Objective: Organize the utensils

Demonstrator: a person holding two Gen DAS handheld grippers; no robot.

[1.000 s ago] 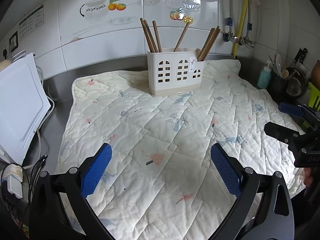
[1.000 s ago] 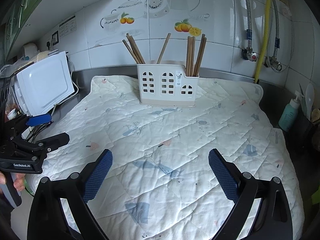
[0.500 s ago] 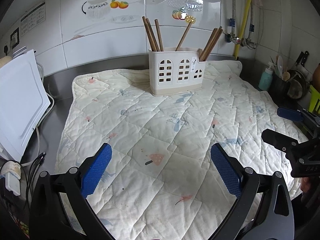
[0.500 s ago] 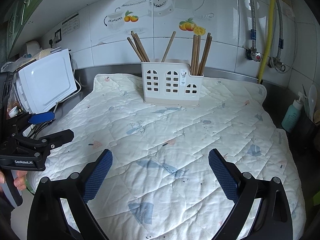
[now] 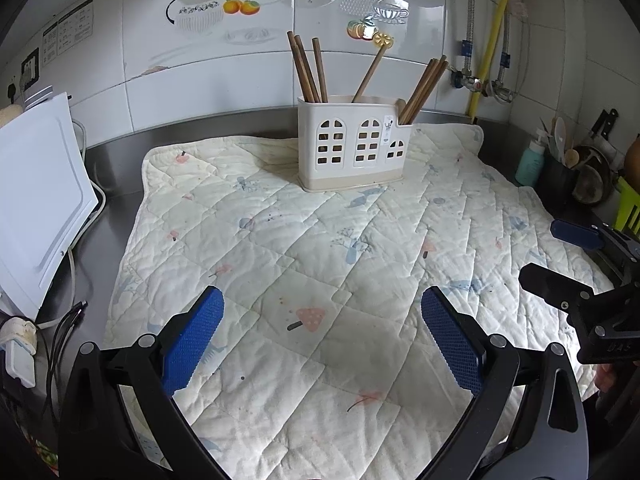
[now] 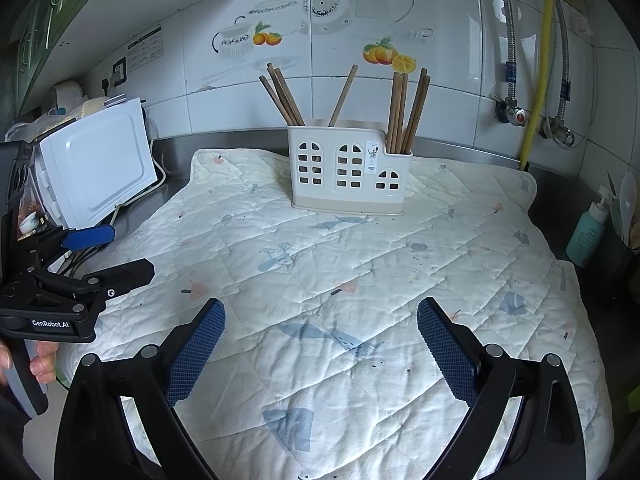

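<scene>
A white utensil holder (image 5: 352, 152) with window cut-outs stands at the back of a quilted mat (image 5: 320, 264); it also shows in the right wrist view (image 6: 348, 170). Several brown wooden chopsticks (image 5: 306, 68) stand in its compartments, some at the left, one in the middle (image 6: 343, 96), several at the right (image 6: 404, 112). My left gripper (image 5: 320, 336) is open and empty, low over the mat's front. My right gripper (image 6: 320, 344) is open and empty too, beside it on the right (image 5: 560, 256).
A white appliance (image 5: 36, 200) with cables stands left of the mat. A teal bottle (image 5: 530, 162) and a dark pot of kitchen tools (image 5: 568, 172) stand at the right. Pipes (image 5: 486, 40) run down the tiled wall.
Both grippers have drawn slightly nearer the holder and stay open. Nothing on the mat has moved.
</scene>
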